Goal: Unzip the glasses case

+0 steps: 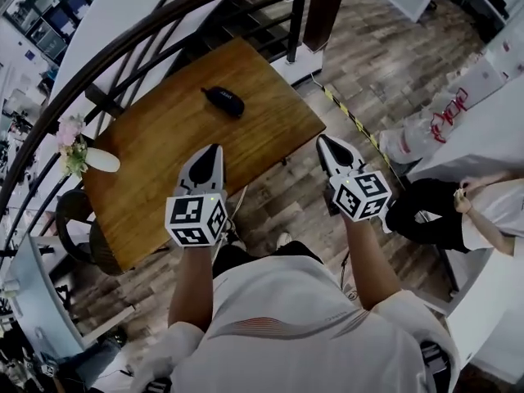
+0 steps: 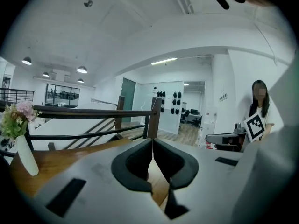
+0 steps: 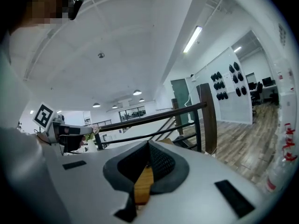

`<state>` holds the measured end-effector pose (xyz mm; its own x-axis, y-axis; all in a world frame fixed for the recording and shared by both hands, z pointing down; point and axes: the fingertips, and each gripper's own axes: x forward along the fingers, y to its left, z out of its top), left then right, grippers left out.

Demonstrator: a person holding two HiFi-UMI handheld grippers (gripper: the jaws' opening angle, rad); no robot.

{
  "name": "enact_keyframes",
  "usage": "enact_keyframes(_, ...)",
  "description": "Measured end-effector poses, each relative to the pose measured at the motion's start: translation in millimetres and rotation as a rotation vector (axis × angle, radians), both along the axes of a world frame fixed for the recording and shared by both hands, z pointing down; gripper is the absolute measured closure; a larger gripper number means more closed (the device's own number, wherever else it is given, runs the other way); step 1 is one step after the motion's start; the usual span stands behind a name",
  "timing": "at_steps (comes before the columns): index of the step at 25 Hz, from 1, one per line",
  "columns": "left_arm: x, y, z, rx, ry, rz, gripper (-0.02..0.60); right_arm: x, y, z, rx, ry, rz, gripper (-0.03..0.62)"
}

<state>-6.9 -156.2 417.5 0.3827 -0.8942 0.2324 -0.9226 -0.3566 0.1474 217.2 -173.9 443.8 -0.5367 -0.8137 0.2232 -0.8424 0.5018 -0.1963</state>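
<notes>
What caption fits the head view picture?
Shut left gripper and shut right gripper by a table with a case.

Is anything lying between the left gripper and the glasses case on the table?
Nothing. In the head view, only bare wooden table lies between the left gripper, its jaws shut and empty, and the glasses case. The vase of flowers stands well off to the side.

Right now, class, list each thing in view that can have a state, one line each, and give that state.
glasses case: closed, lying on the table, with neither gripper touching it.
left gripper: jaws together, nothing held, short of the case.
right gripper: jaws together, nothing held, beyond the table's edge.
vase: upright, holding flowers.
</notes>
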Motion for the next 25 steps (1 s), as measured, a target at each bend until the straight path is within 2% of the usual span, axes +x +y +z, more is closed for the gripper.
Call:
enact_keyframes(5,-24.1,-41.8,2.9,0.013,0.017,0.039,0.563,-25.7,-38.2,-5.5,0.013,0.039,0.027,0.543)
enact_keyframes(12,-90.2,-87.0,6.5,0.022,0.026,0.073,0.563,-92.7,-75.7,-7.7,0.002,0.084,0.057,0.543)
enact_keyframes(16,-121.9,-104.4,19.8,-0.005,0.038,0.07,0.563,-129.7,-92.1,-1.4,-0.012,0.101,0.046,0.543)
enact_keyframes(25,-136.3,-121.6,38.5,-0.053,0.065,0.023,0.562,-146.8,-128.2,21.6,-0.058,0.124,0.004,0.543)
